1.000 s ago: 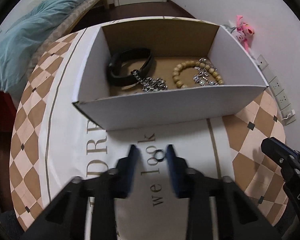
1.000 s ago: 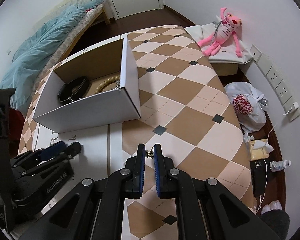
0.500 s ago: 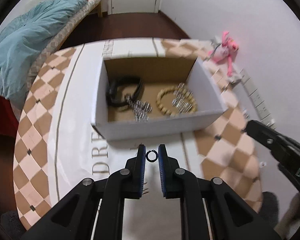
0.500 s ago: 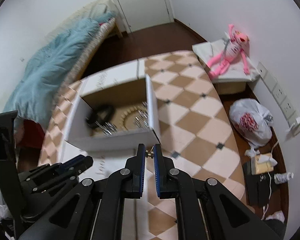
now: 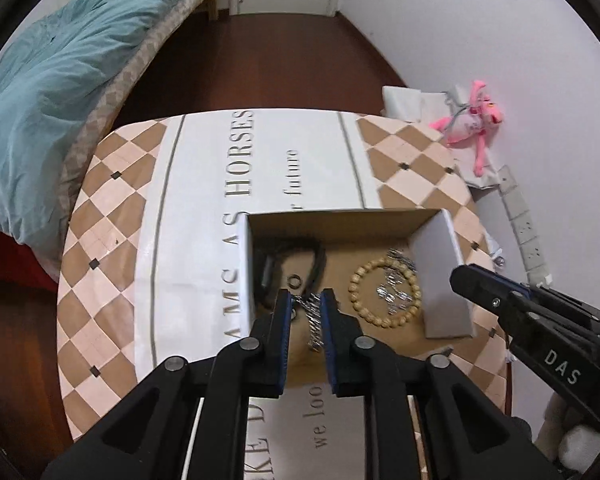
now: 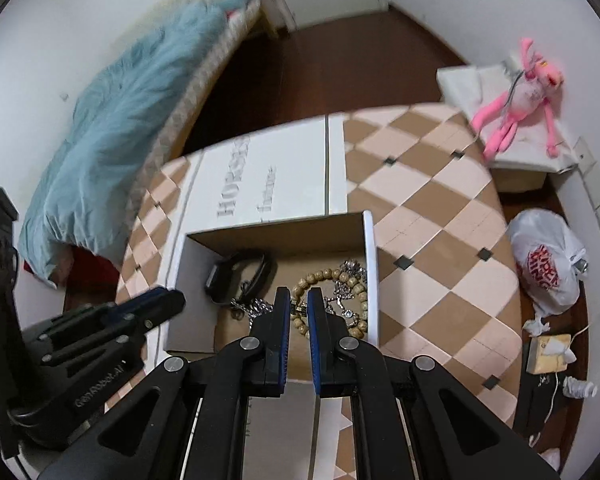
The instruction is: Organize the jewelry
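An open white cardboard box (image 5: 440,280) (image 6: 370,272) sits on the table and holds a black band (image 5: 318,256) (image 6: 240,270), a wooden bead bracelet (image 5: 384,294) (image 6: 324,278) and silver chains (image 5: 315,320) (image 6: 256,306). A small dark ring (image 5: 294,281) is in the box, just beyond my left gripper (image 5: 305,300), whose jaws stand slightly apart above the box. My right gripper (image 6: 299,300) is shut on a small gold earring (image 6: 299,309) and hangs over the box's right half.
The table has a checkered cloth with a white lettered runner (image 5: 260,160). A bed with a teal quilt (image 5: 40,80) stands at left. A pink plush toy (image 6: 516,96), a white plastic bag (image 6: 544,268) and wall sockets are at right.
Both grippers rose and moved forward over the box. The left gripper's jaws opened a little and the ring it held now lies in the box. The right still holds the earring.
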Demonstrator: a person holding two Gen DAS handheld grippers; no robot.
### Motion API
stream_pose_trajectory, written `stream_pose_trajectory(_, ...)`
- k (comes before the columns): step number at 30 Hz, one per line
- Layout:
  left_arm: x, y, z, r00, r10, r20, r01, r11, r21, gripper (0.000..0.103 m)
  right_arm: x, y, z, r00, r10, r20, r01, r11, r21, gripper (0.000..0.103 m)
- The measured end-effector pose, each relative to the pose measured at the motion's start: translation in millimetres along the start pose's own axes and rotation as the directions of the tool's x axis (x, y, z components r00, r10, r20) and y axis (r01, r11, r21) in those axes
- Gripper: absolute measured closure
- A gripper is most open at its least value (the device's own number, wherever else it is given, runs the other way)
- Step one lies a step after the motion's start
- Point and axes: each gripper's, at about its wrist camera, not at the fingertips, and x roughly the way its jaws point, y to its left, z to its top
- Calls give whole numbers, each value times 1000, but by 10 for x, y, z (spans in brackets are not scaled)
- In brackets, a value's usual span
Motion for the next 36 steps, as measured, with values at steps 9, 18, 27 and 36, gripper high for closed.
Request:
stream_pose_trajectory(9, -53, 108, 90, 994, 94, 47, -93, 995, -24, 32, 47, -151, 116, 999, -27, -24, 27, 999, 21, 60)
stream_pose_trajectory(18, -42, 181, 12, 988, 139, 64, -136, 990, -48, 6, -98, -110, 58, 980, -194, 41, 195, 980, -35, 18)
stream_pose_trajectory(27, -104, 173, -238, 983, 167, 76, -163, 985, -60, 1, -132, -66, -236, 925, -376, 59, 380, 921, -86, 2)
stream_pose_trajectory(36, -531, 69, -475, 979, 151, 135, -144, 988, -59, 1, -515, 45, -537, 918, -380, 114, 388, 920, -62, 2)
